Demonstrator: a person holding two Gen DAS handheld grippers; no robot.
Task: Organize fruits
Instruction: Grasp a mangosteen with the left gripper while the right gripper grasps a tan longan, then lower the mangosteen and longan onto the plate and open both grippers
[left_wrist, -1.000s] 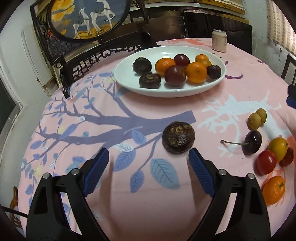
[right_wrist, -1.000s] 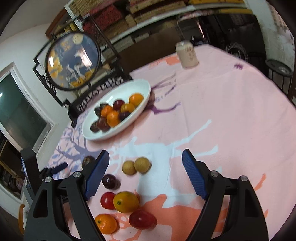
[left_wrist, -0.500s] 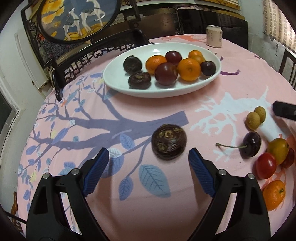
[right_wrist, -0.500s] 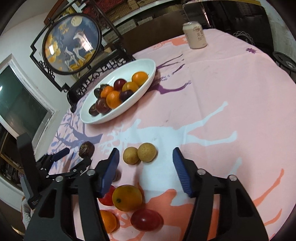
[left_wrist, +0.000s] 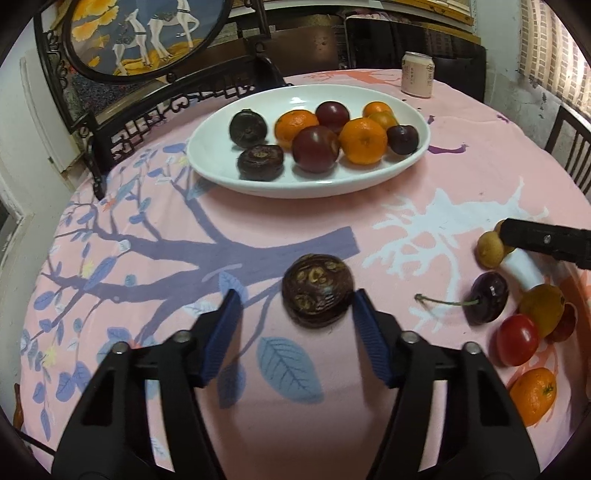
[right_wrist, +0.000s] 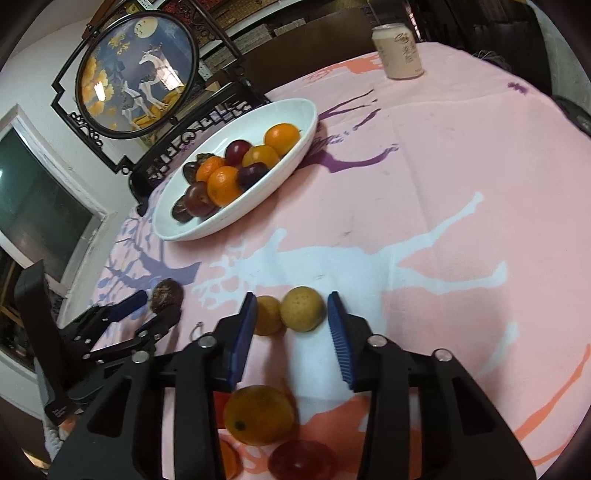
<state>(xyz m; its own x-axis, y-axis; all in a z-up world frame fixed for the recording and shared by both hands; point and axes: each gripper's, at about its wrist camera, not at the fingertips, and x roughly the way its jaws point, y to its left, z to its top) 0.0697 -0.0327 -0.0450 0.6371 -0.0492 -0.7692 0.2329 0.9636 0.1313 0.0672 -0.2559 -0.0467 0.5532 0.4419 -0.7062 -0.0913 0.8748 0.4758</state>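
Round table under a pink tablecloth (left_wrist: 461, 192) printed with a purple branch and white deer.

1. Left gripper (left_wrist: 293, 312): jaws closing, at a middling width, around a dark brown wrinkled fruit (left_wrist: 317, 295) lying on the cloth. Its right blue pad (left_wrist: 371, 339) sits against the fruit's edge; its left pad stands clear, a strip of cloth between. In the right wrist view the same fruit (right_wrist: 167, 295) lies at about 9 o'clock, between this gripper's tips.

2. Right gripper (right_wrist: 291, 323): jaws closing, narrow, around a rough tan round fruit (right_wrist: 303, 308). Right pad just beside or touching it; contact cannot be settled. Left pad falls between this fruit and a second tan fruit (right_wrist: 266, 315), which touches the first and lies outside the jaws.

3. White oval dish (left_wrist: 221, 173), at 12 o'clock in the left wrist view: four orange citrus fruits, three dark red plum-like fruits, two dark brown wrinkled fruits.

4. Loose fruit at 3 to 4 o'clock in the left wrist view: dark cherry with stem (left_wrist: 485, 302), yellow-orange fruit (left_wrist: 543, 304), red fruit (left_wrist: 517, 339), mandarin (left_wrist: 533, 395).

5. Pale drink can (left_wrist: 417, 79), upright at the far edge, about 1 o'clock.

6. Round painted screen with deer (right_wrist: 135, 75) in a black carved stand, behind the dish.
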